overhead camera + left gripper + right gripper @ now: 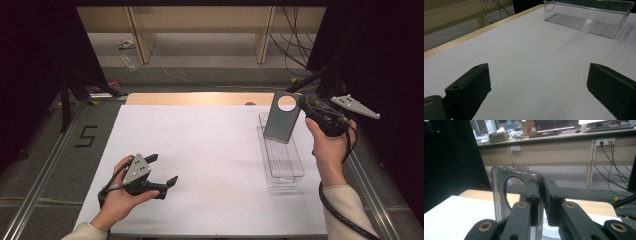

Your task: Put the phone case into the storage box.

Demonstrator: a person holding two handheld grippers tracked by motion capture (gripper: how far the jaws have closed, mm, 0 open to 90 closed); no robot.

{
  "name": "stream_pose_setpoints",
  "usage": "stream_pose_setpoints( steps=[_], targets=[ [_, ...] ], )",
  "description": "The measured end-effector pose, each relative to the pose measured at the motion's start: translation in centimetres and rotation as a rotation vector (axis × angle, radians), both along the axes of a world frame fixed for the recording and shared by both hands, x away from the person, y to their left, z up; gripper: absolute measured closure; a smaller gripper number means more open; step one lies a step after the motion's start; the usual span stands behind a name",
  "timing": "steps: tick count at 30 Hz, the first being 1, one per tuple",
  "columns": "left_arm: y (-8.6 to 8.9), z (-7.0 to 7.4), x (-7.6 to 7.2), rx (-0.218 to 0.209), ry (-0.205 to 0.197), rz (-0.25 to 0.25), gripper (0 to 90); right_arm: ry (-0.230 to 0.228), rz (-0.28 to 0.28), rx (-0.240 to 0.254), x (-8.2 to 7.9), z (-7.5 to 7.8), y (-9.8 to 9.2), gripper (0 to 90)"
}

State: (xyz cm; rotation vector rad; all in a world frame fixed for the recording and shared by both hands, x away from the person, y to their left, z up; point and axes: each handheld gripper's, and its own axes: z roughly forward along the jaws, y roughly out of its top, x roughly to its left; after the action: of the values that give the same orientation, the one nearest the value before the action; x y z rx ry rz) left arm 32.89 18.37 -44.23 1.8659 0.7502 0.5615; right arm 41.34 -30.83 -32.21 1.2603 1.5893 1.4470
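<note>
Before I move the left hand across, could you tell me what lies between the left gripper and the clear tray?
Bare white table between left gripper and clear tray, seen from high view.

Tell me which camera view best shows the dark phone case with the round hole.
The high view: the dark phone case with the round hole shows whole, hanging over the clear plastic tray from the right hand-held gripper. The right gripper view shows its edge, partly hidden by the jaws.

Lab or recording workspace. White-covered table [200, 165] with black curtains [35, 60] at 9 and 3 o'clock, metal floor rails [45, 165], a taped "5" [86, 136] at 9 o'clock. At 12 o'clock: wooden desks [554, 147], loose cables [610, 165], wall sockets [604, 142], monitor [554, 125], keyboard [609, 128], cluttered boxes [497, 136].
</note>
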Motion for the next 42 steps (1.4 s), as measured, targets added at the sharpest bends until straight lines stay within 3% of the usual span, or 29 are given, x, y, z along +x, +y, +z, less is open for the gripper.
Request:
stream_pose_setpoints(
  steps=[42],
  targets=[
    [-0.03,-0.02,0.03,-0.002,0.001,-0.002,5.2,-0.006,-0.019,-0.039,0.58,-0.80,-0.40,83.3]
  ],
)
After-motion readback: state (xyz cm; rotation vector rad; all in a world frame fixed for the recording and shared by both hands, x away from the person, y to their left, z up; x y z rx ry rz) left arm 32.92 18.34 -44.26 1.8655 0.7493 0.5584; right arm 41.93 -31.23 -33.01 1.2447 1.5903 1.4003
